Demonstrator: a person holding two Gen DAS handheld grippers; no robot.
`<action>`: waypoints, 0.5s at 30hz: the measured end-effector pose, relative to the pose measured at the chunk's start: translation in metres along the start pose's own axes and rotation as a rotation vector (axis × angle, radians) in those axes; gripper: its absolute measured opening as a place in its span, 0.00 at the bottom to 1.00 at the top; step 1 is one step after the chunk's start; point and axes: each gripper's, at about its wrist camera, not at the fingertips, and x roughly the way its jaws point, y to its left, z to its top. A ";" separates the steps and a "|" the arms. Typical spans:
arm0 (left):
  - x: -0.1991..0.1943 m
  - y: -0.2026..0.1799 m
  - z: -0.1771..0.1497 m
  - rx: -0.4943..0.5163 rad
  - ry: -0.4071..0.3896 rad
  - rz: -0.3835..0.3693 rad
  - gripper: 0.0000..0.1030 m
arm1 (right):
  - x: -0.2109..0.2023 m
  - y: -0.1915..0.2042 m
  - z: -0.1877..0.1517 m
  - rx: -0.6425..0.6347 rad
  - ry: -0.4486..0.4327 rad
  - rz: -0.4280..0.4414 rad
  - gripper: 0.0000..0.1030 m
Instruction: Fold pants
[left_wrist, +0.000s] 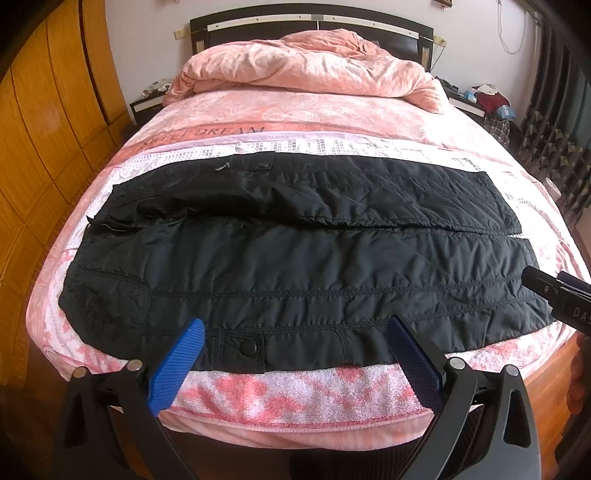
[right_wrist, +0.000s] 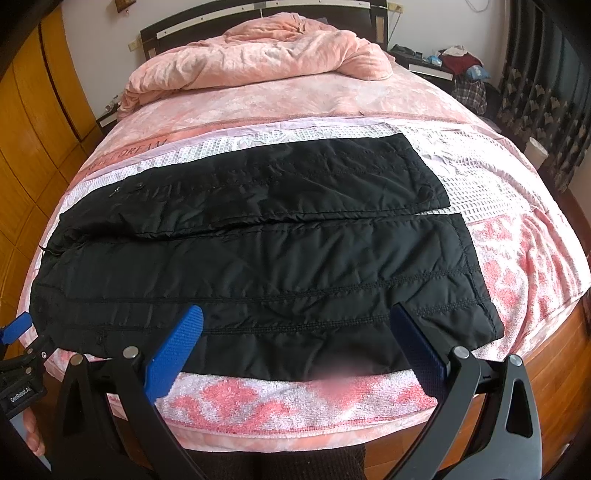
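Observation:
Black quilted pants (left_wrist: 295, 254) lie flat across the foot of the bed, waist to the left, leg cuffs to the right, both legs side by side. They also show in the right wrist view (right_wrist: 258, 258). My left gripper (left_wrist: 295, 328) is open and empty, its blue fingers (left_wrist: 177, 365) hovering over the near edge of the pants by a snap pocket (left_wrist: 245, 347). My right gripper (right_wrist: 295, 317) is open and empty over the near leg, close to its cuff (right_wrist: 480, 295). Each gripper shows at the edge of the other's view.
The bed (left_wrist: 295, 395) has a pink patterned cover. A crumpled pink duvet (left_wrist: 306, 66) lies by the headboard. Wooden wardrobe (left_wrist: 48, 122) stands to the left, a cluttered nightstand (left_wrist: 480, 99) and curtains (left_wrist: 554, 110) to the right.

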 end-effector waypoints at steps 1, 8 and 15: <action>0.000 0.000 0.000 0.001 0.000 0.001 0.96 | 0.000 0.000 0.000 0.000 0.000 -0.001 0.98; 0.000 0.000 0.000 0.000 0.001 0.001 0.96 | 0.000 0.000 0.000 0.000 0.001 0.000 0.98; 0.000 0.000 0.000 0.000 0.001 0.000 0.96 | 0.002 -0.001 0.000 0.002 0.001 0.000 0.98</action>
